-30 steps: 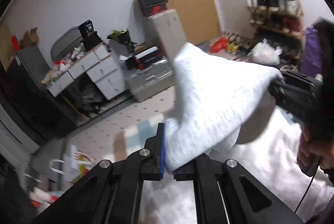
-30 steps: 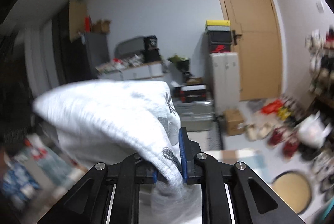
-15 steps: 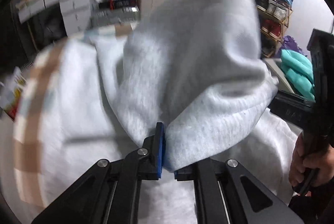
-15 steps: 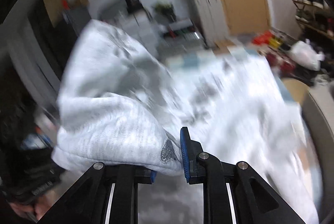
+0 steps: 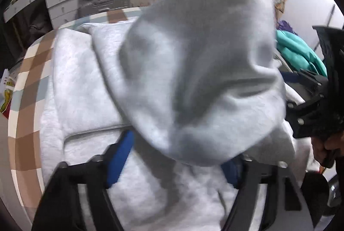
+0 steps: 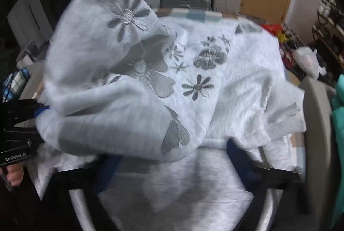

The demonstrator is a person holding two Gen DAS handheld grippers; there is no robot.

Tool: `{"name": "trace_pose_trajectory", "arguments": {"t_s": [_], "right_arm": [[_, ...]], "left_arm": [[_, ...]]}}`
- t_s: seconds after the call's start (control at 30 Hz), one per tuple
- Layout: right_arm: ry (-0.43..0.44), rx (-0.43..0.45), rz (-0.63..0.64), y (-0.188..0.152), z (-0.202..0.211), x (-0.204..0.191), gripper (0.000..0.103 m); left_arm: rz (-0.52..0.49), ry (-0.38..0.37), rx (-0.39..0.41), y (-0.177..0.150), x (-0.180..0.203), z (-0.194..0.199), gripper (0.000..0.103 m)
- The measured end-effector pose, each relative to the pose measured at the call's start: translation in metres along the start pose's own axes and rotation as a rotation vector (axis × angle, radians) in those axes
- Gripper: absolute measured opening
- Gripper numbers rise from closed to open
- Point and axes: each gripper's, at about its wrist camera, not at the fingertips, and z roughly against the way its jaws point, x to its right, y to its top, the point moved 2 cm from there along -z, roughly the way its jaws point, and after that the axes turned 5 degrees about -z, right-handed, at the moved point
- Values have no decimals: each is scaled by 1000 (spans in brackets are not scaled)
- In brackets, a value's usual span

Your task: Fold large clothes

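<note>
Both the left gripper [image 5: 174, 164] and right gripper [image 6: 172, 164] have just been opening, jaws spread, dropping the folded-over edge onto the grey sweatshirt [image 6: 215, 84] on the checked table [image 5: 28, 89]. The fold seems laid, though blur hides its edge; next, withdraw and regrip for another fold.

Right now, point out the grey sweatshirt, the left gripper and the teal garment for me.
grey sweatshirt [image 6: 215, 84]: right wrist view, on its flower-embroidered front.
left gripper [image 5: 178, 157]: left wrist view, midway between its open blue-padded fingertips.
teal garment [image 5: 301, 52]: left wrist view, on its folded top surface.
</note>
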Motion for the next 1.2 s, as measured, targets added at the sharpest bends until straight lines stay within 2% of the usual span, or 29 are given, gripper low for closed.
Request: {"name": "trace_pose_trajectory", "arguments": {"t_s": [0.07,0.17,0.23,0.27,0.33,0.4,0.5,0.53,0.57,0.6,0.67,0.7,0.73,0.77,0.8,0.87,0.97,1.03,1.1,1.2], "right_arm": [[16,-58,12,2,-11,-4,98],[43,-179,-10,3,-29,-1,96],[87,-210,-9,3,-24,4,96],[91,-214,6,1,-19,6,96],[116,-205,35,0,-2,13,96],[168,-169,20,5,14,19,97],[320,-38,-93,31,35,26,98],[396,3,-137,42,36,23,98],[437,32,-159,51,34,19,98],[442,48,-177,56,26,8,98],[384,11,-220,62,4,-6,97],[376,-4,-235,66,-6,-12,84],[380,-19,-237,68,-17,-21,33],[357,-22,-223,69,-18,-26,8],[351,16,-212,70,-14,-32,7],[408,112,-179,67,9,-41,7],[496,166,-169,57,20,-49,7],[501,83,-190,43,4,-56,7],[401,-38,-216,29,-29,-58,7],[208,-139,-164,13,-66,-62,8]], "left_arm": [[5,-93,-43,4,-2,-1,73],[12,-242,-28,4,-8,16,73],[-1,-324,24,8,-11,35,73],[4,-337,56,9,-13,43,74],[48,-322,109,18,-27,48,80],[103,-246,122,23,-36,43,80],[193,-168,111,19,-39,36,80],[221,-159,115,17,-41,35,80],[251,-154,114,21,-45,30,80],[273,-143,112,13,-41,30,80],[303,-130,109,-10,-47,38,80],[317,-127,107,-22,-49,43,80],[330,-123,104,-26,-51,44,80],[343,-118,104,-27,-54,45,80],[353,-119,114,-35,-52,53,80],[370,-127,138,-36,-56,62,80],[406,-140,177,-41,-62,68,80],[418,-149,185,-41,-63,68,80],[425,-157,175,-41,-64,64,80],[409,-152,155,-42,-61,62,80]]}}
